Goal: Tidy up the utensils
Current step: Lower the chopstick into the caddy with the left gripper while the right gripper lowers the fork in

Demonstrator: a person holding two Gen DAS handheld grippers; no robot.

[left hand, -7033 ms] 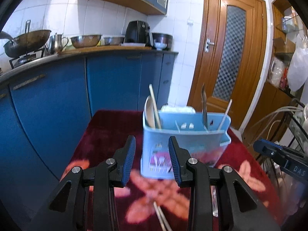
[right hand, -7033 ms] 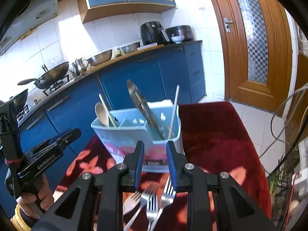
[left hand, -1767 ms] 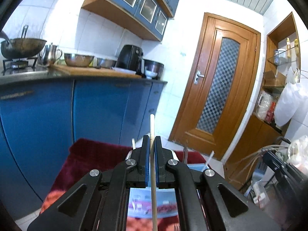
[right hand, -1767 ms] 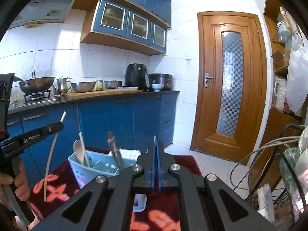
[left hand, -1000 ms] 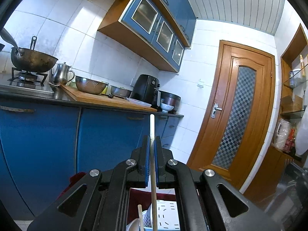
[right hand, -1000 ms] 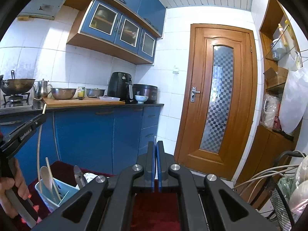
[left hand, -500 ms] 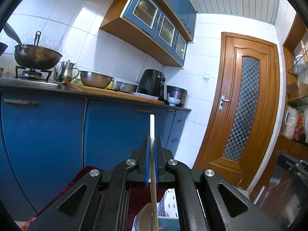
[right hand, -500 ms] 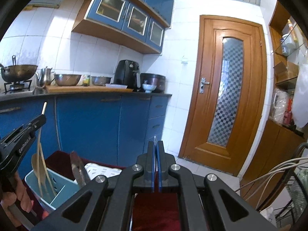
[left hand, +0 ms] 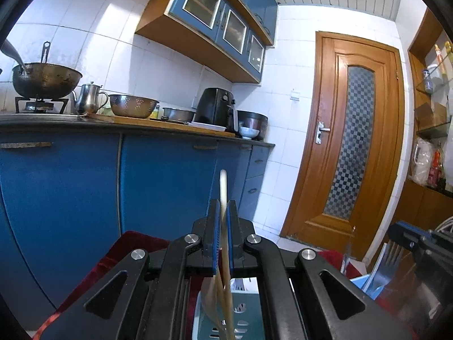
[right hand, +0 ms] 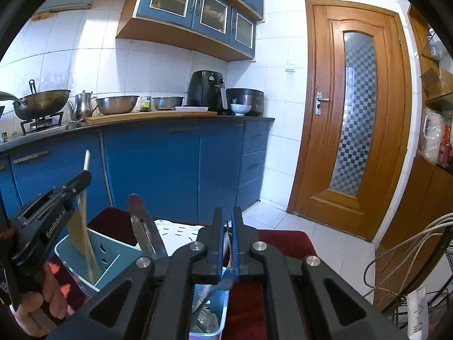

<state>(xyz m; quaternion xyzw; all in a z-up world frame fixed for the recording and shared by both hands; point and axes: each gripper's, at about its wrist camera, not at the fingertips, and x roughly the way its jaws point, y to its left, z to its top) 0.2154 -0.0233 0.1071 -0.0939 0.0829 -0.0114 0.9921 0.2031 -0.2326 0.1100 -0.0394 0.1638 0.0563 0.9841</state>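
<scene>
pale wood is what i have in my left tongs [left hand: 222, 252]: a single chopstick [left hand: 223, 195], pinched tight between the blue pads and standing nearly upright, its top poking above the tips and its lower end running down into the light blue utensil holder [right hand: 119, 257]. in the right view that same chopstick [right hand: 85, 198] drops into the holder's left compartment, just beside a wooden spoon already there.

my right tongs [right hand: 225, 243] are narrow but their jaws are opening, and a fork [left hand: 388, 263] hangs between them, tines up in the left view, with the handle going down into the right end of the holder. i can't tell if the pads press on it at all now.

to do this step well, i judge i should hold both tongs level over their compartments, let each handle reach the bottom before the pads go fully slack, then lift straight up so nothing tips over the rim. the chopstick should be let go gently, or it may knock the spoon.

a dark-handled knife [right hand: 141, 226] leans in the middle section, between the two tongs. the holder sits on a red cloth [left hand: 133, 243], directly under both sets of tips.
</scene>
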